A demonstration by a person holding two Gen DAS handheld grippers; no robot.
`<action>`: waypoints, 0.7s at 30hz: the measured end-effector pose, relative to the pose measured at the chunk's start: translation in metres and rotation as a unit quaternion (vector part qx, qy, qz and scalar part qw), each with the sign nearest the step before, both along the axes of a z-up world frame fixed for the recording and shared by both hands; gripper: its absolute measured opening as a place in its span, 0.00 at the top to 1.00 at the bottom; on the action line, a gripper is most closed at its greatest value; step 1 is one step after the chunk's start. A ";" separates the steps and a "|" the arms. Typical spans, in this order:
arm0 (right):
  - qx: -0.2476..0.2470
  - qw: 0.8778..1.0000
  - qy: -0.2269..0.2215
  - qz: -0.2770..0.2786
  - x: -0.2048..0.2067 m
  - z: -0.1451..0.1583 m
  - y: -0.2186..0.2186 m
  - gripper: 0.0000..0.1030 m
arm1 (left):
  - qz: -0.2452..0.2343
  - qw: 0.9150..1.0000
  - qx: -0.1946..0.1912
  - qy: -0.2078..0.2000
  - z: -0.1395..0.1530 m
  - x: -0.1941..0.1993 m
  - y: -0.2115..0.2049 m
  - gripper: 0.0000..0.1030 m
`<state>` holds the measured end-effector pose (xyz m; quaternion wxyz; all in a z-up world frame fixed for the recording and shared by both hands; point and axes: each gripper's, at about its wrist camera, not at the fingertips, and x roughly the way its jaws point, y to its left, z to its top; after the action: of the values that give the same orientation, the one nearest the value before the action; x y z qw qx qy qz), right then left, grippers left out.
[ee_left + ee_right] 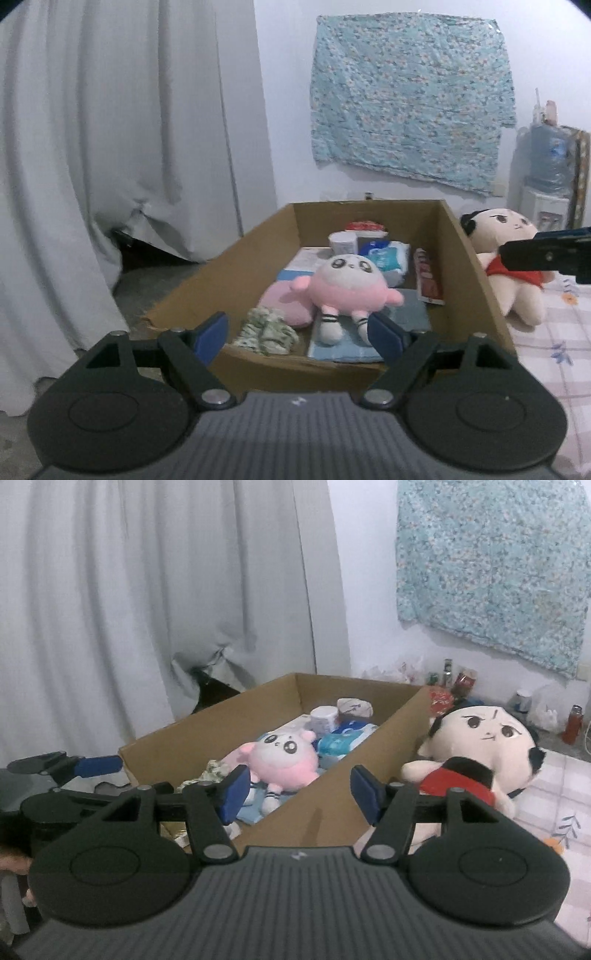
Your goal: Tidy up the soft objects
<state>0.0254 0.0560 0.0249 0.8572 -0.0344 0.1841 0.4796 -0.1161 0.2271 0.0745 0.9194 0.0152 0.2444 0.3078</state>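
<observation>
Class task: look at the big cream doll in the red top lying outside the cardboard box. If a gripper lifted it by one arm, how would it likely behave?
The cream doll looks stuffed, so its big head would probably flop. It is likely light for its bulk. Lying flat, it seems unlikely to roll.

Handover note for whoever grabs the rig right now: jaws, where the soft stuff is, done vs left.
Left gripper: jaws open, empty, at the near edge of the cardboard box.
Right gripper: jaws open, empty, over the box's right wall.
Done: pink plush lies in the box, with a patterned cloth bundle, pink pillow and a blue packet.
Left: big cream doll in red sits outside, on the checked sheet right of the box, just beyond the right gripper. Likely next pick.
</observation>
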 end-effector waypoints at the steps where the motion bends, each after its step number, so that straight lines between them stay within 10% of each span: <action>1: 0.000 1.000 -0.002 0.001 -0.002 -0.001 0.002 0.42 | 0.006 1.000 0.008 0.001 0.000 0.000 -0.001 0.18; 21: -0.012 0.999 -0.019 0.027 -0.008 -0.011 0.022 0.36 | 0.022 1.000 -0.001 -0.017 0.006 -0.009 -0.002 0.14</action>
<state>0.0174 0.0779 0.0142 0.8469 -0.0588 0.1720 0.4998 -0.1247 0.2253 0.0804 0.9164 0.0033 0.2291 0.3283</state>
